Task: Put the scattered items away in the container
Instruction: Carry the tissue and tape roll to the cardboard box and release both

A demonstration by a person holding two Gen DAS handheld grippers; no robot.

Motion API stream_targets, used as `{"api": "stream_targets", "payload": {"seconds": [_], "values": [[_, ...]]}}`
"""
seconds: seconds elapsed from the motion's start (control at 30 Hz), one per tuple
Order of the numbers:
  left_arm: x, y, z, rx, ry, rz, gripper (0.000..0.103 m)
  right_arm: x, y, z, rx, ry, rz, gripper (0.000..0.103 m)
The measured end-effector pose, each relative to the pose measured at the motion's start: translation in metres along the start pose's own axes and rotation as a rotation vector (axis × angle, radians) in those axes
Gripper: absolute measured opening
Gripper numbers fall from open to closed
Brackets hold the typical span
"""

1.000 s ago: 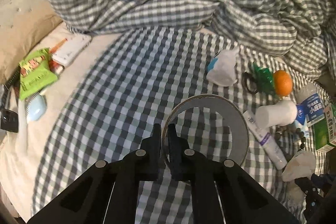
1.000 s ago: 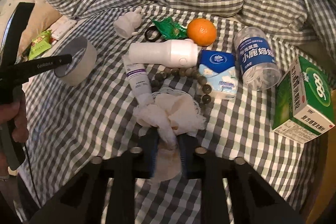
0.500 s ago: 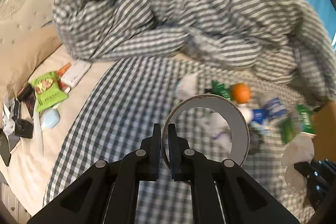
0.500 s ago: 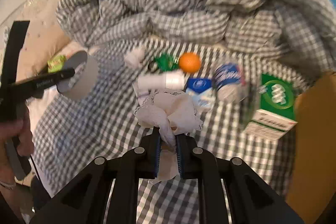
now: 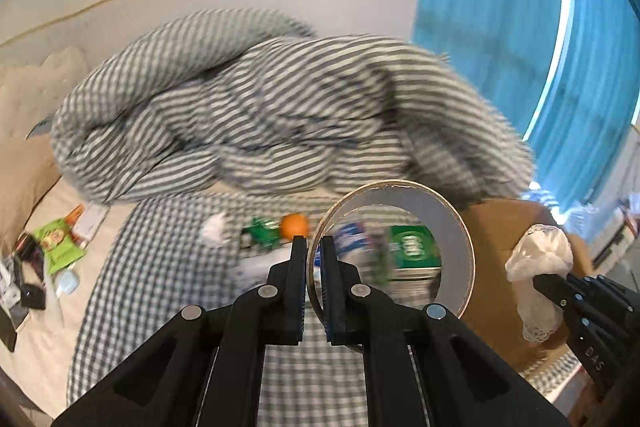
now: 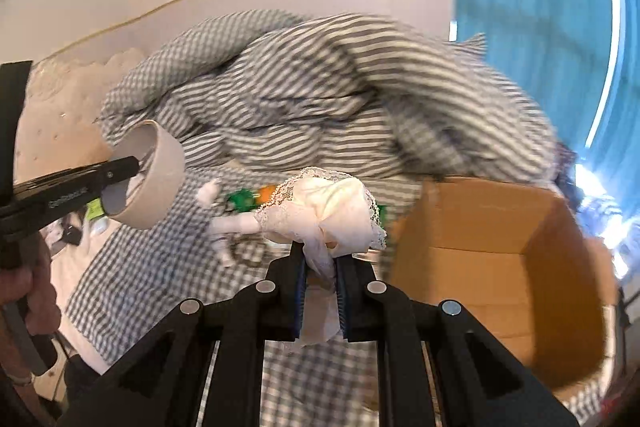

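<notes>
Above the bed (image 5: 168,291), left gripper (image 5: 314,255) jaws clamp a tape roll (image 5: 452,227); right gripper (image 6: 320,263) jaws pinch a lace cloth (image 6: 332,207) beside the open box (image 6: 500,267). Box looks empty; orange (image 5: 295,225), green packet (image 5: 412,245) and other clutter remain on the bed.

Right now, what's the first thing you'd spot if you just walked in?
Two grippers in the air, each holding something: the left gripper pinches a big tape roll, the right gripper a lacy white cloth. An open cardboard box waits at the right.
</notes>
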State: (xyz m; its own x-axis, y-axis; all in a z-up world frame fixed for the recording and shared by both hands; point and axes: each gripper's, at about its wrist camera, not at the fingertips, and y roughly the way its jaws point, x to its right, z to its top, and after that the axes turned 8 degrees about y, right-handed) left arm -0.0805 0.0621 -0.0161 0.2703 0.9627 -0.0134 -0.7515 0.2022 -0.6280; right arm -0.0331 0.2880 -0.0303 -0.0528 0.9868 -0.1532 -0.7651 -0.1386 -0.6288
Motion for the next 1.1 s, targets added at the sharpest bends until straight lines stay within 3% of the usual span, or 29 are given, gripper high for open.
{"api": "stream_targets", "payload": {"seconds": [0.23,0.4,0.93,0.97,1.0,1.03,1.07,1.1], "values": [[0.072,-0.016,0.013,0.033,0.059,-0.067,0.006,0.064,-0.04,-0.001,0.024,0.064,-0.096,0.012],[0.103,-0.017,0.014,0.028,0.078,-0.099,0.006,0.098,-0.053,-0.005,0.032,0.092,-0.135,0.012],[0.151,0.011,0.016,-0.012,0.115,-0.114,0.006,0.149,-0.018,-0.011,-0.011,0.141,-0.174,0.016],[0.153,0.012,0.016,-0.014,0.117,-0.114,0.006,0.151,-0.018,-0.011,-0.008,0.145,-0.182,0.026],[0.154,0.013,0.016,-0.015,0.119,-0.115,0.006,0.154,-0.018,-0.011,-0.002,0.148,-0.202,0.052],[0.156,0.014,0.016,-0.017,0.121,-0.116,0.006,0.155,-0.019,-0.011,0.006,0.147,-0.223,0.067],[0.158,0.015,0.017,-0.017,0.124,-0.117,0.006,0.156,-0.022,-0.012,0.025,0.14,-0.244,0.091],[0.161,0.015,0.017,-0.018,0.129,-0.119,0.006,0.156,-0.028,-0.013,0.055,0.131,-0.265,0.094]]}}
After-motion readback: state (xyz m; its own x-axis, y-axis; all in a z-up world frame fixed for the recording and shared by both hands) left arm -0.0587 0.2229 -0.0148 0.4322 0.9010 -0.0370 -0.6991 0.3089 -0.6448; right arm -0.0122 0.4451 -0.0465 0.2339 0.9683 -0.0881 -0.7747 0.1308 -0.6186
